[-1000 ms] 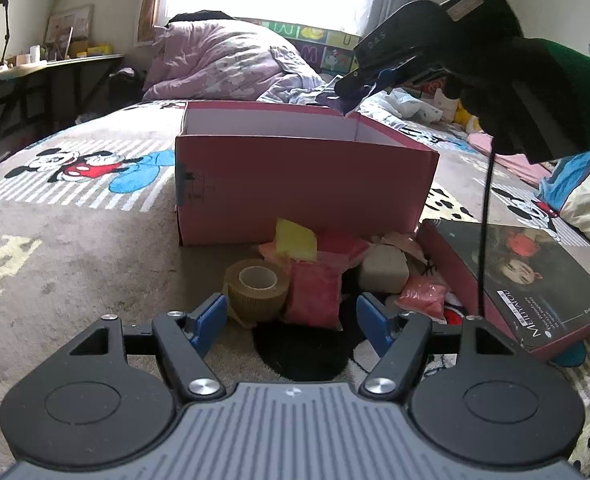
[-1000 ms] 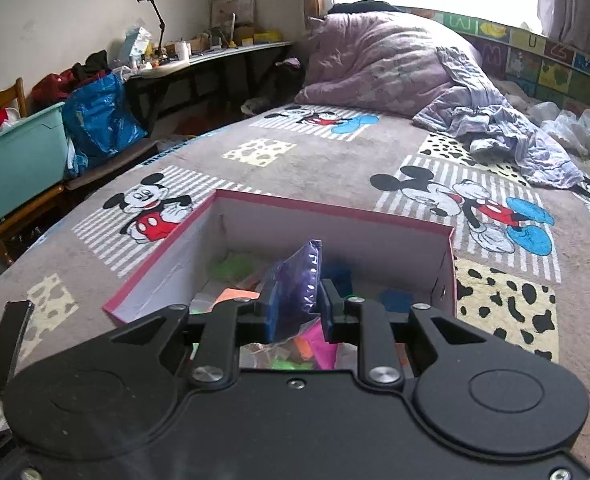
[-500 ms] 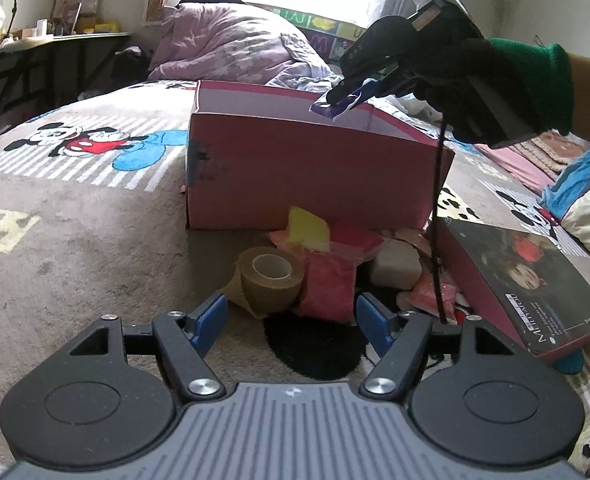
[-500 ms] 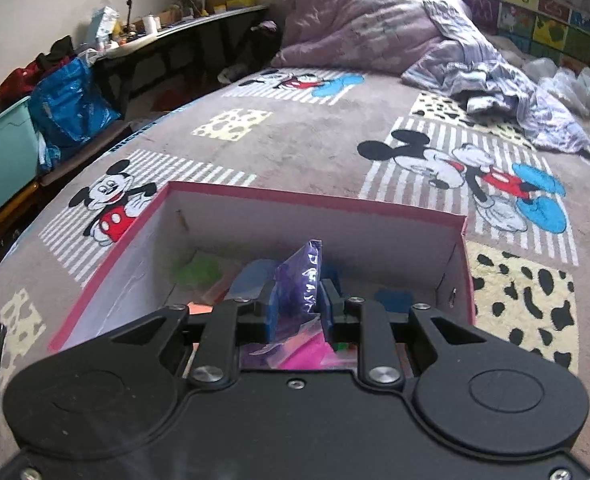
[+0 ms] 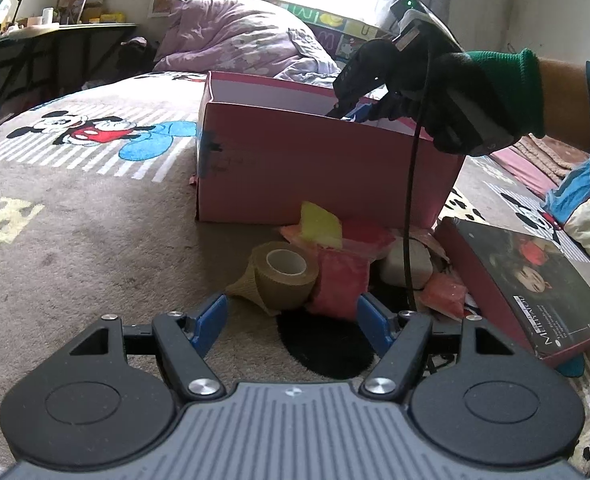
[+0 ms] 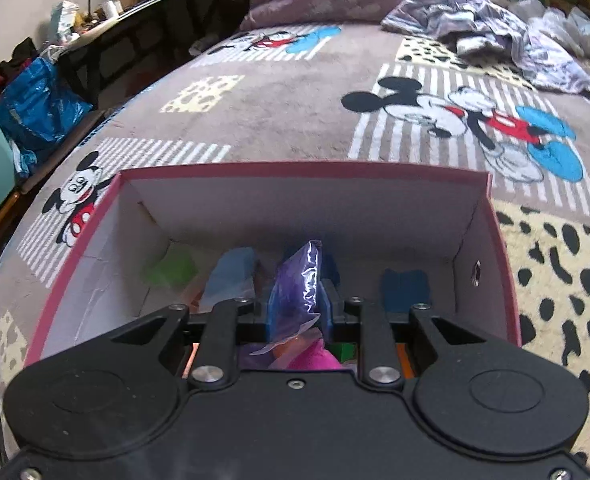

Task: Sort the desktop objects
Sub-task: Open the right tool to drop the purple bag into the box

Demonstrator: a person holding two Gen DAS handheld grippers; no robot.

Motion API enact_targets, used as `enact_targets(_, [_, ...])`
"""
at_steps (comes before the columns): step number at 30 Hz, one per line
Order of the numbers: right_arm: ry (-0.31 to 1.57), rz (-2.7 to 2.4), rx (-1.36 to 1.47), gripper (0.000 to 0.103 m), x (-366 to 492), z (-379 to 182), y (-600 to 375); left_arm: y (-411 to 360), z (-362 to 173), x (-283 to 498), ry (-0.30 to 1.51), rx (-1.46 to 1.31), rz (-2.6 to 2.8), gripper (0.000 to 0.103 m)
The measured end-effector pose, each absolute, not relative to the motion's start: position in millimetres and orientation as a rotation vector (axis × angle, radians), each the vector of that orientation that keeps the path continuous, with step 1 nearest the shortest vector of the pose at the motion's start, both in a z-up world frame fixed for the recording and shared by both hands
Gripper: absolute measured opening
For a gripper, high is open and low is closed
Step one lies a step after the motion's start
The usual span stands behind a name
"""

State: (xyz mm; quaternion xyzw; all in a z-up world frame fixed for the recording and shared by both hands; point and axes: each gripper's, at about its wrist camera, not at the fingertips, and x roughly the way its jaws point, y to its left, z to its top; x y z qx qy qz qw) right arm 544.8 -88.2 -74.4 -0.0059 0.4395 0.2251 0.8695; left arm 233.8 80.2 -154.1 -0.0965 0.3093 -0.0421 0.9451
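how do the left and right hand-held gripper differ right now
The left hand-held gripper has its jaws apart and empty; the right hand-held gripper is shut on a purple plastic packet.
The left hangs over the loose pile by the tape roll, outside the pink box; the right reaches down into that box.
Both have blue finger pads on black bodies.

The left tool (image 5: pixel 291 322) points gently downward with its blue-padded jaws apart and nothing between them, while the right tool (image 6: pixel 298 292), gripped by a gloved hand (image 5: pixel 467 100), tilts steeply down, jaws pinched closed.
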Motion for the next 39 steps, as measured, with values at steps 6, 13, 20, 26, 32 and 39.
enact_targets(6, [0.949,0.440,0.004,0.025,549,-81,-90,81,-155,234,0.632,-0.198,-0.086,0.071])
enact_targets(13, [0.910,0.414,0.055,0.060,545,-72,-100,81,-156,235,0.636,-0.197,-0.085,0.071])
enact_targets(20, [0.868,0.411,0.028,0.078,522,-56,-104,82,-158,236,0.641,-0.203,-0.083,0.071])
enact_targets(26, [0.761,0.437,0.044,0.088,479,-33,-116,81,-157,237,0.645,-0.197,-0.079,0.071])
enact_targets(32, [0.671,0.436,0.057,0.090,428,-17,-136,79,-156,236,0.645,-0.185,-0.073,0.071])
enact_targets(39, [0.556,0.384,0.051,0.091,349,-7,-169,74,-156,235,0.648,-0.163,-0.069,0.071])
